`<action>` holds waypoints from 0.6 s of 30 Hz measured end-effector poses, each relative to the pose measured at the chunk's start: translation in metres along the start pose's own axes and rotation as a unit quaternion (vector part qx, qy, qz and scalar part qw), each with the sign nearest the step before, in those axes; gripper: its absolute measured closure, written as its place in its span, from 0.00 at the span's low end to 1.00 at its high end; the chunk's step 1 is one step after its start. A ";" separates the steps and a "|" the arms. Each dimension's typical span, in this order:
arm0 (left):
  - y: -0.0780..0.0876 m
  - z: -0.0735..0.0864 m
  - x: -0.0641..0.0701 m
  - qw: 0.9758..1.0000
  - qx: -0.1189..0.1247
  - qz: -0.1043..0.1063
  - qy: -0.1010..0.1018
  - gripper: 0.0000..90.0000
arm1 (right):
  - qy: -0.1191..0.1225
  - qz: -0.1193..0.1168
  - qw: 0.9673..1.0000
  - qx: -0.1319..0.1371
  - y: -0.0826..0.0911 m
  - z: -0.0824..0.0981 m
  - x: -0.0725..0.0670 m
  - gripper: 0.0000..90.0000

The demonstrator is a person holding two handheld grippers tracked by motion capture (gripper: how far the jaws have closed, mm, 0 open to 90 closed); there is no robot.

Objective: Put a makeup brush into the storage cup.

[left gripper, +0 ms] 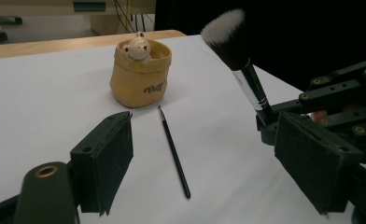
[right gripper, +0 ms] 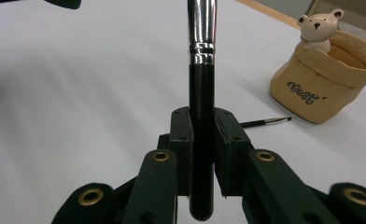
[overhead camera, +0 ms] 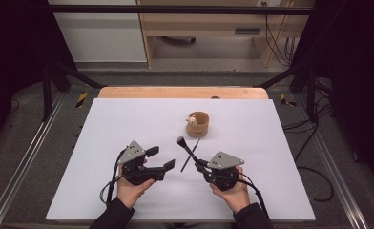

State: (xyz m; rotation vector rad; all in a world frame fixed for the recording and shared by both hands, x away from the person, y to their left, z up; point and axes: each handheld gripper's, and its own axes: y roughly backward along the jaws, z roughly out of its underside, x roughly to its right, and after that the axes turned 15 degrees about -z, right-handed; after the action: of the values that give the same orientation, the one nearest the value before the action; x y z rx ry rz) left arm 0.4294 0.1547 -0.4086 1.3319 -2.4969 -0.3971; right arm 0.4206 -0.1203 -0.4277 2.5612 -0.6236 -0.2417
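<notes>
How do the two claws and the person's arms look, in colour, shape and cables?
Both the left claw and the right claw are black, built of linked bars with brass-coloured rivets and flat dark padded jaws. Each carries a grey three-cornered plate on top, and a black cable trails from each toward the person. The person wears dark sleeves.

Makeup brush (right gripper: 202, 93) head cut off by the right gripper view's top edge.
</notes>
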 end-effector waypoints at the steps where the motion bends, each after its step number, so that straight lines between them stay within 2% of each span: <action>1: 0.000 0.000 0.001 1.000 0.003 0.000 0.002 0.20 | -0.002 -0.002 1.000 0.003 0.000 0.000 0.000 0.88; 9: -0.002 -0.003 0.007 1.000 0.015 0.004 0.019 0.21 | -0.002 -0.006 1.000 0.010 -0.002 -0.001 -0.003 0.88; 18: -0.005 -0.005 0.015 0.999 0.020 0.019 0.039 0.24 | -0.005 -0.010 1.000 0.028 -0.005 -0.006 -0.007 0.88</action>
State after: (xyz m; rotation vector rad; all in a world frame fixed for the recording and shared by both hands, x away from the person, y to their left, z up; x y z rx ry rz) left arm 0.4273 0.1389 -0.4041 1.2882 -2.4743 -0.2818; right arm 0.4178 -0.1107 -0.4251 2.6227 -0.6159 -0.2476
